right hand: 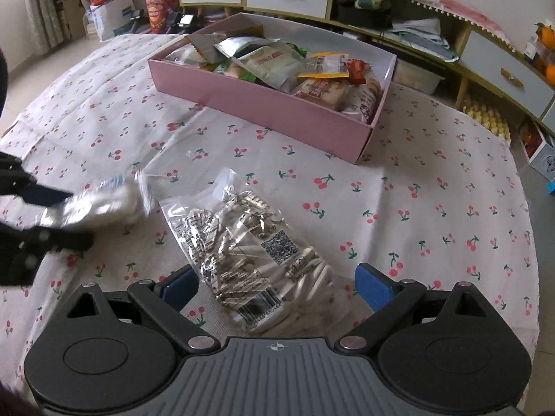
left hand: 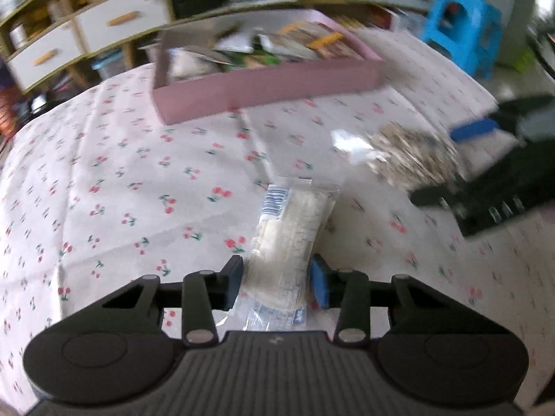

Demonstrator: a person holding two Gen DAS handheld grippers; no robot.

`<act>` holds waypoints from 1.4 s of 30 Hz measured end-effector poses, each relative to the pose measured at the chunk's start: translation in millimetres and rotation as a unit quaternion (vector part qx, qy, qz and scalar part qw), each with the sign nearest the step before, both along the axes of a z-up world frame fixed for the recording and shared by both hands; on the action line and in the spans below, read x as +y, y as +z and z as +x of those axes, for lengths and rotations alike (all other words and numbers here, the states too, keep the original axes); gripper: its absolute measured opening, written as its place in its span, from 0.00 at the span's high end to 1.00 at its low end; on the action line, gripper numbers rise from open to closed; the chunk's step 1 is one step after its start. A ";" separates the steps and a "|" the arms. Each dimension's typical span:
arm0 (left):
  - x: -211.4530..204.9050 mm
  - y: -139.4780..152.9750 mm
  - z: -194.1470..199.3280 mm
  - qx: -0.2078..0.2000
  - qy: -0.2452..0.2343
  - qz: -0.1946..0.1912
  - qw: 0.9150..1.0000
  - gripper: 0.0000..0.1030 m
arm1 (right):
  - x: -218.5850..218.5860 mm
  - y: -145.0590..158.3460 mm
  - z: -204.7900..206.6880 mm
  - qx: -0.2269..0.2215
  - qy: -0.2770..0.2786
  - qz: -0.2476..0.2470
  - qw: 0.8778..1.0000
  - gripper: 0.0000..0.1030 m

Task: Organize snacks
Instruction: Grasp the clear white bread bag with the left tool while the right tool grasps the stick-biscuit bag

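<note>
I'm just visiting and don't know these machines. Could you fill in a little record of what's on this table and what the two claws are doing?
Surface: cherry-print tablecloth
Container: pink box, already full of snack packets
Left gripper: pads closed on a pale snack packet
Right gripper: open, fingers either side of a clear bag of small wrapped snacks, not gripping
Still outside the box: both of those packs

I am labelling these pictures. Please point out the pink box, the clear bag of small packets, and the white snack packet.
pink box [right hand: 263,107]: right wrist view, its front wall.
clear bag of small packets [right hand: 253,253]: right wrist view, bag middle.
white snack packet [left hand: 289,239]: left wrist view, packet middle.
</note>
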State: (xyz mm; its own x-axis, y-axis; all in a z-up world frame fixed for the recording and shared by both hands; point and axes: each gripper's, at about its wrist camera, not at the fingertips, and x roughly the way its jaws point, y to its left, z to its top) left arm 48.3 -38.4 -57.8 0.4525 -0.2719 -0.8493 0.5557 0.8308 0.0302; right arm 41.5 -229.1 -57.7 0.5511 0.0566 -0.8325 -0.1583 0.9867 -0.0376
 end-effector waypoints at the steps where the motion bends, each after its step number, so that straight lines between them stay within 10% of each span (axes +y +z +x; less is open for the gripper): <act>1: 0.6 -0.2 1.0 -0.005 0.014 -0.004 1.000 0.63 | 0.7 0.1 -0.4 0.001 0.001 0.001 1.000 0.06; 11: -7.1 -2.7 -1.7 -0.029 0.028 0.003 0.999 0.56 | 8.5 5.8 2.1 0.069 -0.010 0.074 0.995 0.05; 22: -2.7 -3.1 3.6 -0.026 0.046 -0.001 0.999 0.56 | 28.3 2.5 -3.9 -0.021 0.025 0.000 0.999 0.08; 26: -3.5 0.0 4.6 -0.023 0.047 -0.005 0.999 0.65 | 33.8 -1.9 -1.2 -0.019 0.035 -0.004 0.999 0.33; 42: 11.5 30.3 25.2 -0.023 0.093 -0.060 0.994 0.68 | 29.2 37.6 4.1 -0.051 0.013 0.048 0.997 0.35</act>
